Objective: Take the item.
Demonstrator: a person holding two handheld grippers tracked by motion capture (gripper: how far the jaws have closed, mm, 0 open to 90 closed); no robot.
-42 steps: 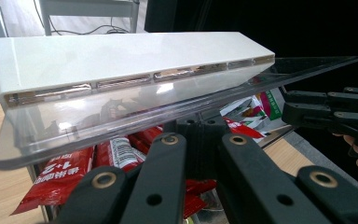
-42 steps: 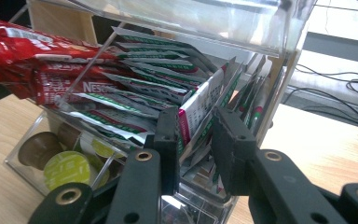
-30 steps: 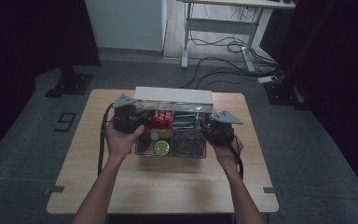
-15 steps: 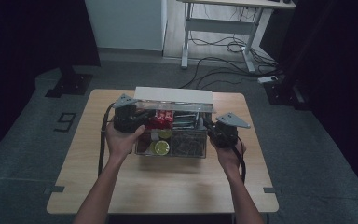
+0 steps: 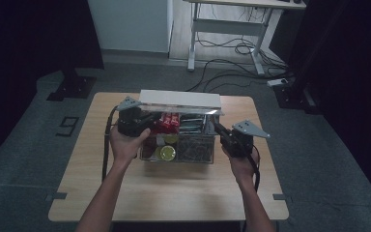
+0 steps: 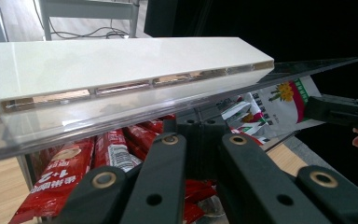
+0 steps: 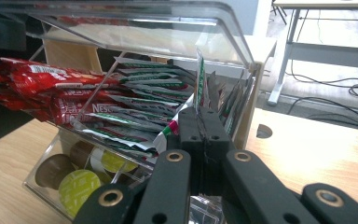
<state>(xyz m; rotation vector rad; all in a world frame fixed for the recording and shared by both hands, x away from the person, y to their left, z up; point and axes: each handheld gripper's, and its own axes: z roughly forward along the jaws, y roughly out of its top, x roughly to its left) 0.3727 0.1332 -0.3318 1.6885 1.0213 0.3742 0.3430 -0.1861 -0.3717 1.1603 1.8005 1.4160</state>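
- High view, bottom of frame: two bare forearms come up from the lower edge onto a wooden table [image 5: 174, 193].
- Left hand [image 5: 125, 145] holds the left gripper [image 5: 147, 123] at centre-left, at the left end of a clear plastic box [image 5: 193, 155]. Right hand [image 5: 241, 164] holds the right gripper [image 5: 217, 128] at centre-right, at the box's right end.
- Box sits mid-table. Front compartments: round coffee capsules [image 5: 166, 152], one yellow-green, at lower left; dark contents to their right, too dim to identify.
- Behind them: red sachets [image 5: 168, 121] on the left, green-and-white sachets [image 5: 192, 126] on the right.
- Right gripper view, lower centre: the jaws are pressed together, pinching the edge of one green-and-white sachet [image 7: 199, 77] that stands up out of its stack. Red sachets [image 7: 51, 88] at left, capsules [image 7: 77, 184] lower left, and the clear lid [image 7: 168, 28] raised across the top of the frame.
- Left gripper view: the jaws sit close together under the tilted clear lid [image 6: 303, 65]; whether they pinch anything, I cannot tell. Red sachets [image 6: 74, 172] lower left. The right gripper's dark body [image 6: 345, 112] at the right edge.
- A white rectangular block [image 6: 121, 65] lies on top of the lid, in the upper half of the frame.
- High view, far: grey floor, a "9" marking [image 5: 66, 126] at left, a desk frame [image 5: 232, 29] and cables [image 5: 236, 48] at top.
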